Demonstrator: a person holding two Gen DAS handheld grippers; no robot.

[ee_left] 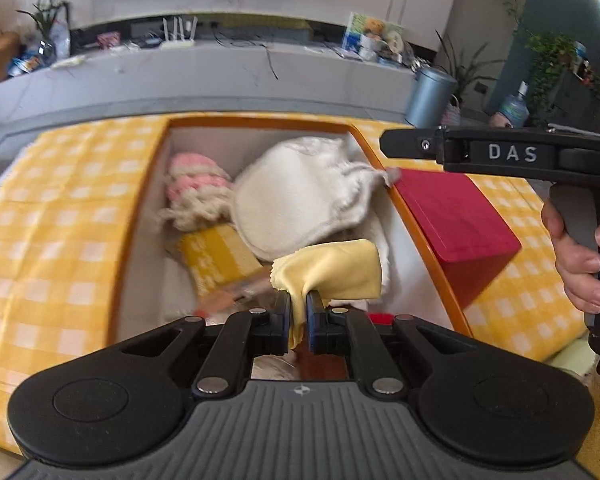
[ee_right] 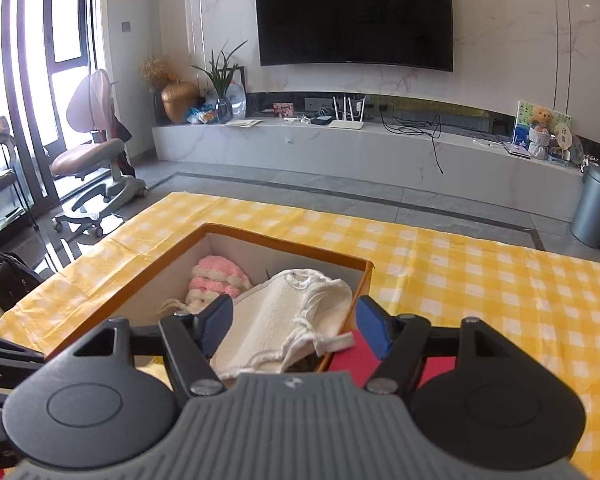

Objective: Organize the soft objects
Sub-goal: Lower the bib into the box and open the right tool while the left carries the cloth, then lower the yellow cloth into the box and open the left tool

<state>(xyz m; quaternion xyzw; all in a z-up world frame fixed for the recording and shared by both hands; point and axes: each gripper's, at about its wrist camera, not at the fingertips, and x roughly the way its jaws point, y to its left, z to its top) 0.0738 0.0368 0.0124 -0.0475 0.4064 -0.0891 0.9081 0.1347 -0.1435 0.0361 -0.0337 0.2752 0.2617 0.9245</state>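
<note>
The left gripper (ee_left: 298, 316), low centre of the left wrist view, is clenched on a yellow cloth (ee_left: 332, 270); a pinched fold runs down between the pads while the free part fans up and to the right of the fingertips. Directly beyond it, filling the middle of the frame, lies the open orange-rimmed box (ee_left: 416, 236), so the cloth hangs over the near end of the box interior. The box's long axis runs away from the gripper toward the top of the frame. Inside rest a white drawstring pouch (ee_left: 300, 196) at centre right, a pink and cream knitted piece (ee_left: 196, 184) at the far left, and a yellow checked item (ee_left: 218, 256) at the near left. A red block (ee_left: 456, 220) stands just outside the right wall, on the yellow checked tablecloth (ee_left: 60, 200). The right gripper (ee_right: 294, 330), held by a hand (ee_left: 580, 256) at the right edge of the left wrist view, is released: in its own view the blue pads stand wide apart on either side of the white pouch without pressing it, and nothing is carried. Judgement: the cloth appears ready to be dropped into the box; the left gripper is the nearer one, and the free space lies at the near centre, ahead of the fingertips and below them.
</note>
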